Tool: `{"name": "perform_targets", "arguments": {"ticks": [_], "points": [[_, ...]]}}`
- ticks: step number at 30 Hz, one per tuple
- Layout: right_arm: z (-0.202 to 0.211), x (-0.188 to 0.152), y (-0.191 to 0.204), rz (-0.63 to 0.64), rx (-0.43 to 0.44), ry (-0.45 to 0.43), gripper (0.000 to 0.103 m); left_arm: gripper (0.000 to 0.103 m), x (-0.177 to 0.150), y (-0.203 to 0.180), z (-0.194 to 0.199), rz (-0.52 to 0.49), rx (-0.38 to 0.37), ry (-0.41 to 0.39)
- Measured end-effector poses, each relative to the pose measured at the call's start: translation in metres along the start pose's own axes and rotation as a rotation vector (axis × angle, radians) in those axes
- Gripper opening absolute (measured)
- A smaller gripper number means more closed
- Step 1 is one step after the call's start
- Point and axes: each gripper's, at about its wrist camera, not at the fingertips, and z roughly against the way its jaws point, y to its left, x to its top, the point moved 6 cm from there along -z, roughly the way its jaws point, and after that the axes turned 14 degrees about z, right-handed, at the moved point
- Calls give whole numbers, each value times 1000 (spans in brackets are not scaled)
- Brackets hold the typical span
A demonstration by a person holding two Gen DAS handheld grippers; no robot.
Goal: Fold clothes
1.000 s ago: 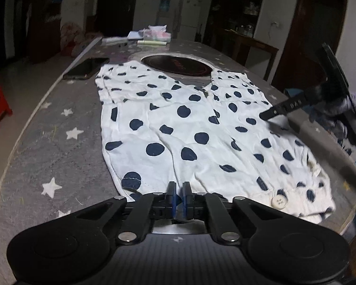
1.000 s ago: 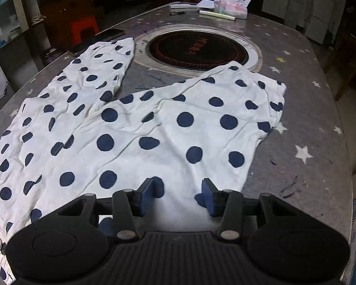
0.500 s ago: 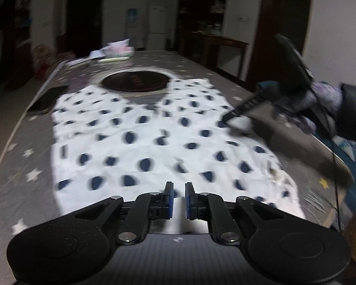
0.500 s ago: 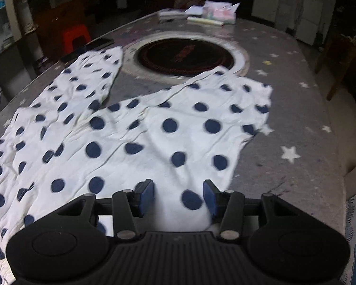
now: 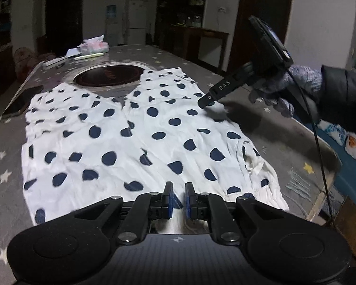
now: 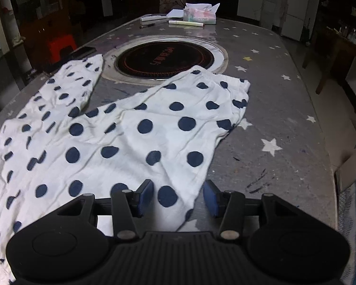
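A tissue box (image 6: 199,14), tissues poking out, sits on the starred counter (image 6: 284,109) beyond polka-dot shorts (image 5: 135,140). Left tongs (image 5: 177,198) narrow, seemingly gripping nothing; right tongs (image 6: 178,198) wide.

White polka-dot shorts (image 5: 135,140), navy spots on thin, creased cloth. Spread flat on the grey star-printed table (image 5: 9,156), waistband toward the near edge, both legs pointing away toward the round black hotplate (image 5: 108,78) set into the tabletop. Left leg (image 6: 71,87) and right leg (image 6: 197,109) parted in a V, a wedge of bare table showing between them; right leg's hem just reaching the hotplate's metal ring. Wrinkled throughout, a seam running down the middle. Waistband corner (image 5: 254,163) bunched and rumpled on the right-hand side, near the table's edge. Unfolded as yet.
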Motion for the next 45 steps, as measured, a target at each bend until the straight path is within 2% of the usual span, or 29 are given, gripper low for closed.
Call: {"name": "perform_targets", "arguments": {"ticks": [6,8,12,14,21,25,35,45], "points": [[1,8,-2,-2,-7,-9,48,12,-11,-30,2,-68,-113,28],[0,8,-5,-12,-13,-7,48,15,-14,-40,3,-90,-151,37],[-4,7,-12,-29,-24,-2,48,39,-20,-60,3,-137,-213,50],[-5,7,-15,-39,-26,-1,48,44,-20,-68,-2,-163,-209,44],[-11,10,-25,-66,-28,-18,48,43,-25,-78,-23,-202,-174,69],[-18,9,-28,-61,-39,-3,48,27,-28,-78,-21,-190,-210,89],[-32,29,-41,-89,-57,-30,48,23,-30,-78,-14,-184,-306,134],[-49,41,-63,-134,-105,-27,48,27,-20,-78,-4,-187,-268,73]]}}
